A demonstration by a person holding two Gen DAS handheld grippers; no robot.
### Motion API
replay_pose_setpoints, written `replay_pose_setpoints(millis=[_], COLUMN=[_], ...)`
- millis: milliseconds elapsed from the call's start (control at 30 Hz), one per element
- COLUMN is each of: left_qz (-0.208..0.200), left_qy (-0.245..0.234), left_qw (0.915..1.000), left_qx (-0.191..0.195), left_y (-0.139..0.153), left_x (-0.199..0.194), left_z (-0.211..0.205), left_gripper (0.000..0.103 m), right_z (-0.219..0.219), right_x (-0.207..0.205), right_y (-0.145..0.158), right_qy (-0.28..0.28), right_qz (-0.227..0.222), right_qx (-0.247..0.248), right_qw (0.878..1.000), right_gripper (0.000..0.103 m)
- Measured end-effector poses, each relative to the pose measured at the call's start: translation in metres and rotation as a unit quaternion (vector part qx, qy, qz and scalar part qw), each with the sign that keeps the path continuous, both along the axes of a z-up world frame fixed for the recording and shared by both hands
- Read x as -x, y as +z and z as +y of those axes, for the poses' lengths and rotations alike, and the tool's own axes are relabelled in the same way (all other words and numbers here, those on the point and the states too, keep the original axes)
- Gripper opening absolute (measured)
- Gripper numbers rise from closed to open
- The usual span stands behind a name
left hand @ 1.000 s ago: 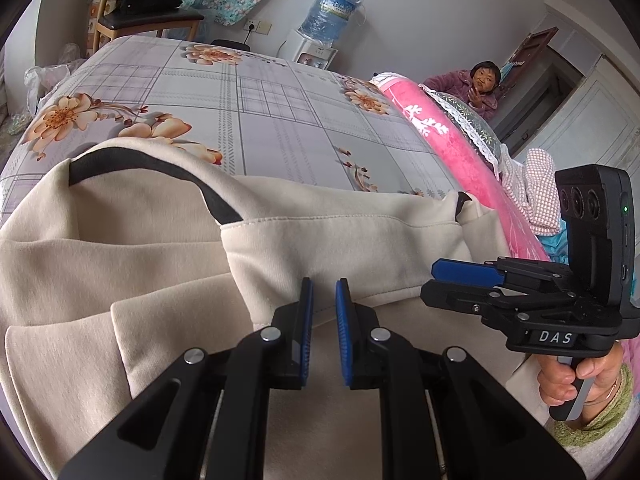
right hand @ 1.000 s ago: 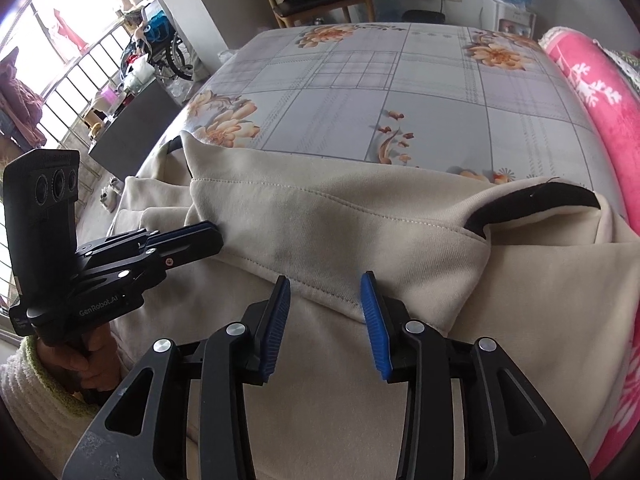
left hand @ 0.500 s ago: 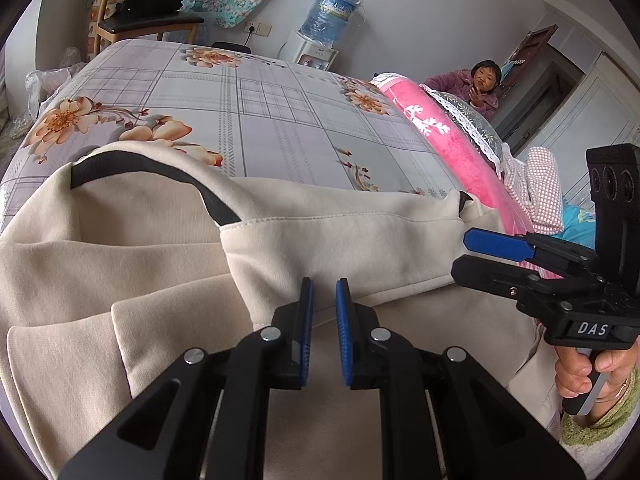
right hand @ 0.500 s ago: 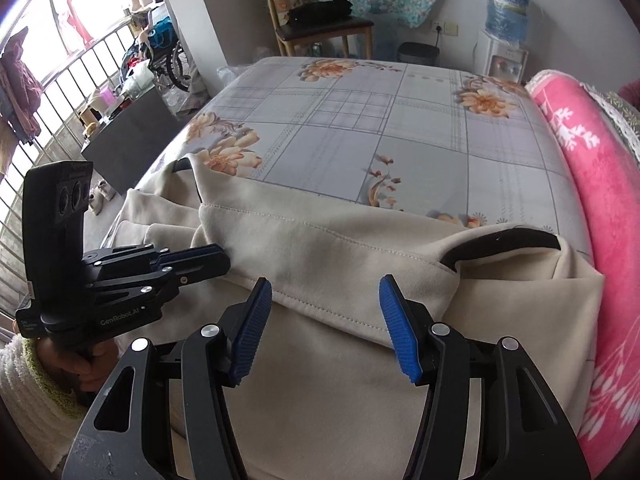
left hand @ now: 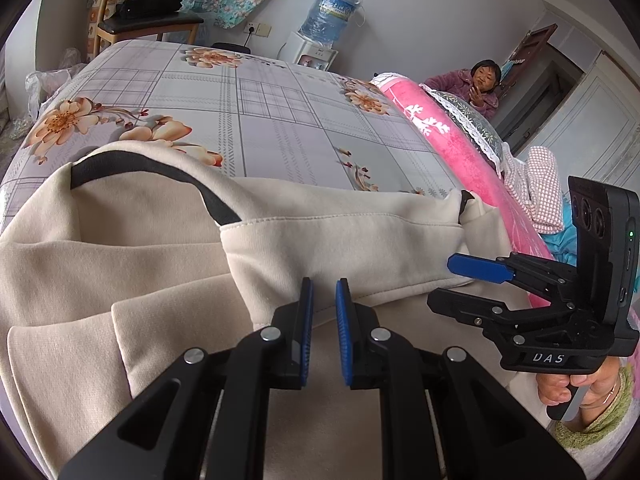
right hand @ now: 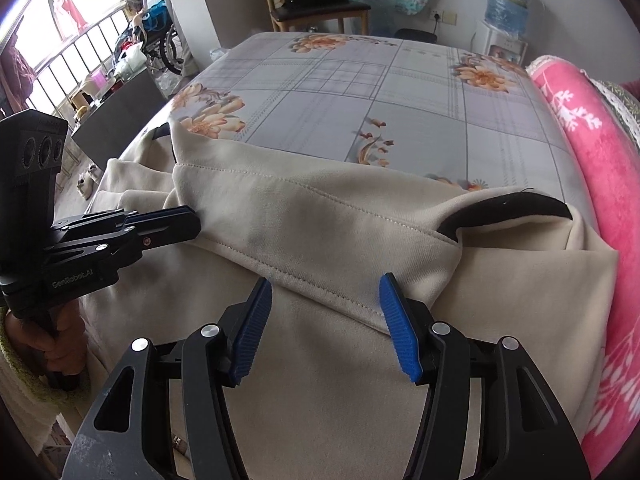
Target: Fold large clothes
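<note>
On the bed (right hand: 400, 92) lies a beige garment (right hand: 320, 232); the left gripper (left hand: 323, 294) is nearly closed and empty, the right gripper (right hand: 326, 292) stands apart above its hem.

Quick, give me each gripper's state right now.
Left gripper: jaws nearly shut, pads a narrow gap apart, no cloth seen between them.
Right gripper: jaws open, holding nothing, with the beige garment hem just beyond the tips.
</note>
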State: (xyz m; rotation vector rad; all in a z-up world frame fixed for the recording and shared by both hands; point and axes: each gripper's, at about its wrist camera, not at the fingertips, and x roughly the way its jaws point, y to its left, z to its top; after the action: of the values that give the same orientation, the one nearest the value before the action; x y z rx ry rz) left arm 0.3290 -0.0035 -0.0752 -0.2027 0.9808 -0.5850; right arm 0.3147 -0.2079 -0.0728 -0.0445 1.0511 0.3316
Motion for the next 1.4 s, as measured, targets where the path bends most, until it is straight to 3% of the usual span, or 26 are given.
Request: replay_pose_setpoints(millis=[500,700,733,800,933,1067,1267,1400], left_qz=[0.050,0.070,0.071,0.069,0.071,0.065,0.044,0.030], left_qy=[0.014,0.014,0.018,0.028,0.038,0.050,0.076,0.101], left_qw=[0.9962,0.9919,0.9907,0.9882,0.9877,0.9882,0.9886,0.9884], left_qx=[-0.070,-0.105,-0.115,-0.134,-0.134,-0.129,-0.123,-0.109], left_y=[0.012,0.019,0.020,0.023,0.030,0.040,0.054,0.057], left_x=[-0.004,0.006,0.009,0.016,0.033,0.057,0.103,0.139], left_z=[-0.008,-0.005,-0.004,0.002,0.018,0.035,0.063,0.084], left_gripper=[0.012,0.012,0.015,0.033,0.037,0.047,0.062,0.066], right_z=[-0.007,-0.011,-0.012,-0.015,-0.021,-0.025,-0.034,-0.037], right_x=[-0.007,0.000,0.003,0.010,0.028,0.052,0.096,0.127], right_y=[0.001,0.017,0.020,0.026,0.034,0.043,0.053,0.055], right_qy=[-0.001,-0.001,-0.001,-0.001,0.001,0.004,-0.005,-0.014], right_qz=[0.013,0.010,0.008,0.008,0.007,0.003,-0.001,0.003], right_qx=[-0.019,-0.021,-0.021,-0.024,-0.025,-0.028,-0.045,-0.063], right_qw=[1.000,1.000,1.000,1.000,1.000,1.000,0.999,0.998], right_gripper=[0.054,0.054,0.054,0.057,0.064,0.069,0.074,0.075])
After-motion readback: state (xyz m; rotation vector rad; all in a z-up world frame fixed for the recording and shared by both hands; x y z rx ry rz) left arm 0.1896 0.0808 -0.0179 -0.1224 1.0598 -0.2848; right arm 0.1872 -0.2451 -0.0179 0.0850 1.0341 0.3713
